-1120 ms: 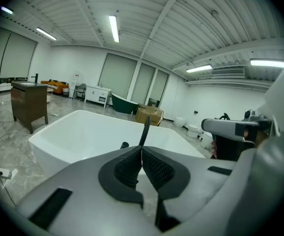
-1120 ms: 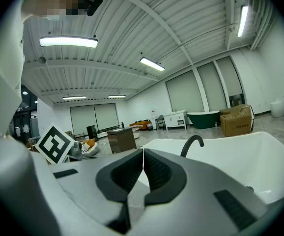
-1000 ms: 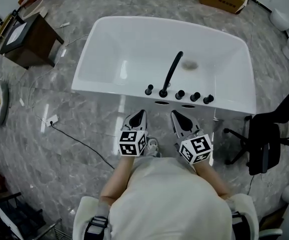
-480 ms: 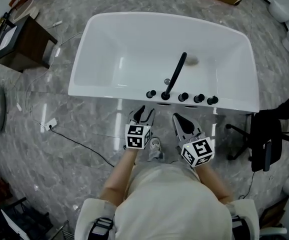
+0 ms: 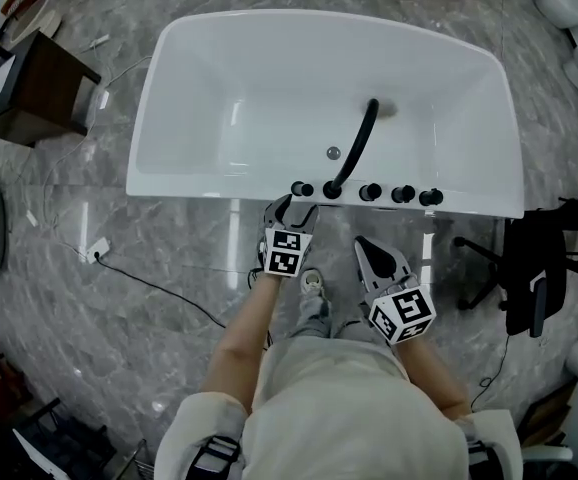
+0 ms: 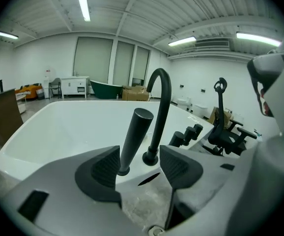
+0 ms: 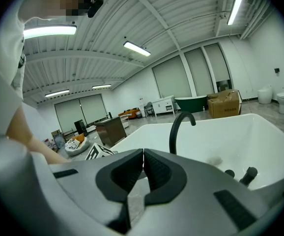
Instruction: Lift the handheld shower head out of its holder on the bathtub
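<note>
The handheld shower head [image 6: 134, 139] is a black cylinder that stands tilted in its holder on the white bathtub's near rim [image 5: 219, 185]. It is the leftmost black fitting [image 5: 302, 188], beside the curved spout [image 5: 354, 148]. My left gripper [image 5: 291, 211] sits just short of it at the rim, and its jaws are opening. In the left gripper view [image 6: 139, 163] the shower head stands just beyond the gap between the two pads, untouched. My right gripper [image 5: 374, 253] hangs further back over the floor, shut with nothing in it [image 7: 143, 168].
Three black knobs [image 5: 402, 194] line the rim right of the spout. A drain [image 5: 333, 153] lies in the tub floor. A black office chair [image 5: 534, 273] stands to the right, a dark wooden cabinet [image 5: 24, 83] at the far left, and a cable [image 5: 159, 283] crosses the marble floor.
My left gripper has moved forward and down to the tub rim, and its jaws have opened. The right gripper sank a little and stays shut.
</note>
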The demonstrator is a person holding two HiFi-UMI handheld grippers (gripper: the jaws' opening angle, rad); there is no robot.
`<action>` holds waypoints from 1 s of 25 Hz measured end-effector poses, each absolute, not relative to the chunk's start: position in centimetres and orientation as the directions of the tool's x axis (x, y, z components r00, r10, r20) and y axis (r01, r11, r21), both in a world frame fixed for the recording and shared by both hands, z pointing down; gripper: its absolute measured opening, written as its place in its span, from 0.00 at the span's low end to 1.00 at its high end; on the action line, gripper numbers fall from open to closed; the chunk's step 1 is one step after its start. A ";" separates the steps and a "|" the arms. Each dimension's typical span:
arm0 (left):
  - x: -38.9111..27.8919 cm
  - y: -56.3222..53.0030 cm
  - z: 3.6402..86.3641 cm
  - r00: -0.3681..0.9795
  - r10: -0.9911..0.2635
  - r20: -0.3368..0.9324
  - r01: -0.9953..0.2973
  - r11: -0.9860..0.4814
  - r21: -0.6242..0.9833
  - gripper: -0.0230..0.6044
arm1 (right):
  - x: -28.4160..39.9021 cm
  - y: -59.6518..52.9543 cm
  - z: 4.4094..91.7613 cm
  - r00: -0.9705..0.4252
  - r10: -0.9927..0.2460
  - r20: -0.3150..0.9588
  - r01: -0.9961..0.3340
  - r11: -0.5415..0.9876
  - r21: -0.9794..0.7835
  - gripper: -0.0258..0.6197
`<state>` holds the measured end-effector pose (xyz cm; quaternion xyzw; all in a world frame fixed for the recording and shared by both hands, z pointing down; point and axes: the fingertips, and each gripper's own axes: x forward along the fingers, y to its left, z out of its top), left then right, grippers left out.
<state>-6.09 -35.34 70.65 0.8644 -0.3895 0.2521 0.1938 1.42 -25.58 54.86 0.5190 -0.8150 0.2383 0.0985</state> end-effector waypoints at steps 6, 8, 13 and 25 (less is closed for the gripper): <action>-5.6 -37.5 74.0 0.531 -0.554 0.641 -0.779 -0.617 0.113 0.41 | 1.4 -25.5 56.9 -0.443 -0.774 0.453 -0.892 0.331 -0.308 0.07; -5.6 -38.2 74.7 0.518 -0.556 0.650 -0.783 -0.614 0.099 0.41 | 1.4 -25.4 57.4 -0.446 -0.767 0.461 -0.890 0.328 -0.317 0.07; -5.3 -39.0 76.2 0.497 -0.552 0.670 -0.776 -0.627 0.059 0.40 | 1.6 -25.3 58.3 -0.447 -0.757 0.477 -0.889 0.319 -0.328 0.07; -5.9 -38.8 76.6 0.442 -0.578 0.686 -0.777 -0.629 -0.029 0.27 | 1.9 -24.3 58.5 -0.450 -0.751 0.483 -0.888 0.318 -0.333 0.07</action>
